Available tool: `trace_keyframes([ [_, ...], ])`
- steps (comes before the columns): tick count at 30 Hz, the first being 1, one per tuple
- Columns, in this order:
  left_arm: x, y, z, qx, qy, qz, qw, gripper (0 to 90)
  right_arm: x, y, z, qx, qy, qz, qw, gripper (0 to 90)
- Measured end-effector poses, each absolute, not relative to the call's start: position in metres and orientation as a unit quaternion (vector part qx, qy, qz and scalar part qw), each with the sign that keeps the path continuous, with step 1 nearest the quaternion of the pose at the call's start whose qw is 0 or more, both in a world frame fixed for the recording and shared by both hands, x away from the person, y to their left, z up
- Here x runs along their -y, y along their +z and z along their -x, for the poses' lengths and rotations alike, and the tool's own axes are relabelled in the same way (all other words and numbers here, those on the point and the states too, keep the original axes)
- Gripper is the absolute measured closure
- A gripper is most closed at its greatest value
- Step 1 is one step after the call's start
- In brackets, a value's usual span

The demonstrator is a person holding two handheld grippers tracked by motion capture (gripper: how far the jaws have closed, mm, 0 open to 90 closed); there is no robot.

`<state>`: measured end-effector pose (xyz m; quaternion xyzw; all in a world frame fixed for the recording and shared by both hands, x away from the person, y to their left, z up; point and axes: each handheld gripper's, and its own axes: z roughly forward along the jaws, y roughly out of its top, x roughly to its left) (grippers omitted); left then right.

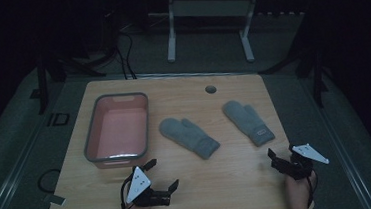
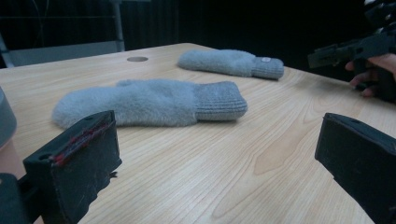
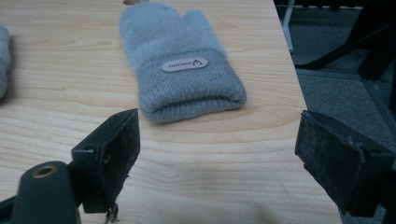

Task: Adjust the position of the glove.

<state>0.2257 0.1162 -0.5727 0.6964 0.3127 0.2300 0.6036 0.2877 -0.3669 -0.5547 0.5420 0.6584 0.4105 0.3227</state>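
The left gripper point(image 1: 161, 175) and right gripper point(image 1: 281, 153) stood wide, empty; two grey mittens point(image 1: 188, 137) point(image 1: 248, 121) lay at twelve o'clock; the pink tub's point(image 1: 92, 137) interior was dim.

The right gripper point(image 3: 217, 158) hovers with jaws spread wide over the wooden table point(image 3: 196, 186), its far grey mitten point(image 3: 180, 65) lying cuff-near.

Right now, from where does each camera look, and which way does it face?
High view: above the person's side, looking forward and down on the table; both hands, left claw, right claw.
Left gripper view: low on the left claw, facing the near mitten; the other hand farther off.
Right gripper view: on the right claw, facing the labelled mitten.
Shared: both mittens.
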Motion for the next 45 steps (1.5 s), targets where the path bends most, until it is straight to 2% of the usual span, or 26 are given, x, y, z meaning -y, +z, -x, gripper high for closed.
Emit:
trace_keyframes([
  [5,-0.118,-0.571,-0.227,-0.292,0.228,-0.714,0.594,0.4,0.363,-0.553,-0.289,-0.681,0.403,-0.521,0.320,13.7],
  [11,-0.124,-0.572,-0.228,-0.298,0.229,-0.710,0.595,0.4,0.356,-0.547,-0.292,-0.710,0.397,-0.495,0.306,13.3],
  [14,-0.123,-0.572,-0.227,-0.294,0.232,-0.712,0.594,0.4,0.352,-0.532,-0.296,-0.714,0.391,-0.494,0.305,10.8],
  [15,-0.123,-0.572,-0.227,-0.294,0.233,-0.712,0.594,0.4,0.349,-0.527,-0.296,-0.714,0.383,-0.494,0.315,11.3],
  [16,-0.123,-0.572,-0.227,-0.293,0.233,-0.713,0.593,0.4,0.348,-0.525,-0.296,-0.714,0.381,-0.494,0.318,15.4],
  [18,-0.123,-0.572,-0.227,-0.292,0.232,-0.713,0.594,0.4,0.347,-0.518,-0.302,-0.730,0.385,-0.495,0.270,14.3],
  [19,-0.123,-0.573,-0.227,-0.292,0.232,-0.713,0.594,0.4,0.346,-0.515,-0.302,-0.730,0.391,-0.495,0.264,15.0],
  [22,-0.123,-0.573,-0.227,-0.291,0.232,-0.713,0.594,0.4,0.340,-0.509,-0.305,-0.732,0.396,-0.483,0.274,14.9],
  [29,-0.123,-0.573,-0.227,-0.292,0.229,-0.713,0.595,0.4,0.320,-0.495,-0.315,-0.748,0.414,-0.449,0.262,15.8],
  [32,-0.123,-0.573,-0.228,-0.292,0.229,-0.713,0.595,0.4,0.309,-0.490,-0.319,-0.757,0.424,-0.431,0.246,15.1],
  [36,-0.123,-0.573,-0.228,-0.292,0.226,-0.713,0.596,0.4,0.299,-0.484,-0.331,-0.765,0.446,-0.427,0.185,14.1],
  [45,-0.122,-0.574,-0.228,-0.290,0.224,-0.714,0.596,0.4,0.254,-0.474,-0.352,-0.790,0.439,-0.389,0.177,12.9],
])
